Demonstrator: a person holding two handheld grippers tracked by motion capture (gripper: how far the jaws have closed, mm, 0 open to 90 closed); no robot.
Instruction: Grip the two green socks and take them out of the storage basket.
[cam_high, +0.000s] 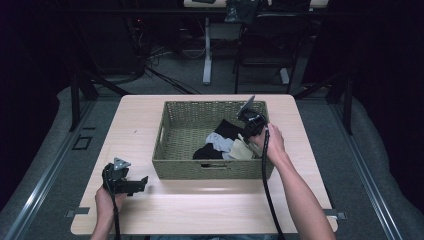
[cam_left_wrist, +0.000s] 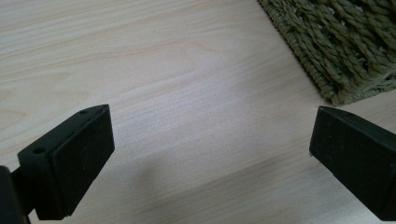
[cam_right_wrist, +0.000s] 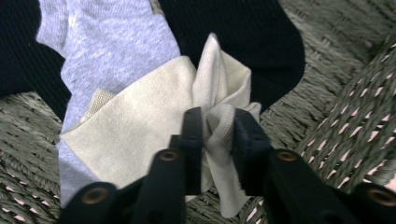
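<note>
Lifting a sock out of the basket is the step judged to be in hand. High view: the woven basket (cam_high: 182, 167) stands at the middle of the worktop (cam_high: 210, 210), and a small heap of socks lies in its right near corner. The right gripper (cam_high: 246, 141) reaches down into that corner from the right rim, its jaws at the cream sock (cam_high: 242, 150). A grey sock (cam_high: 220, 142) and a black sock (cam_high: 227, 129) lie just beside it, overlapping. The left gripper (cam_high: 144, 182) rests low over the bare worktop, to the left of the basket's near wall and apart from it.

Left gripper view: the left gripper (cam_left_wrist: 210, 140) has its jaws spread wide with nothing between them; pale wood lies beneath, and a corner of the basket (cam_left_wrist: 345, 51) shows at upper right.

Right gripper view: the right gripper (cam_right_wrist: 218, 140) is pinching a bunched fold of the cream sock (cam_right_wrist: 140, 130), the jaws pressed close on the cloth. The sock is thin, soft knit, cream with a ribbed cuff, partly flat and partly gathered. It lies over the grey sock (cam_right_wrist: 116, 46), with the black sock (cam_right_wrist: 261, 42) behind. The next move probably calls for a straight upward lift, slow enough that the neighbouring socks are not dragged along, then clearing the rim.
</note>
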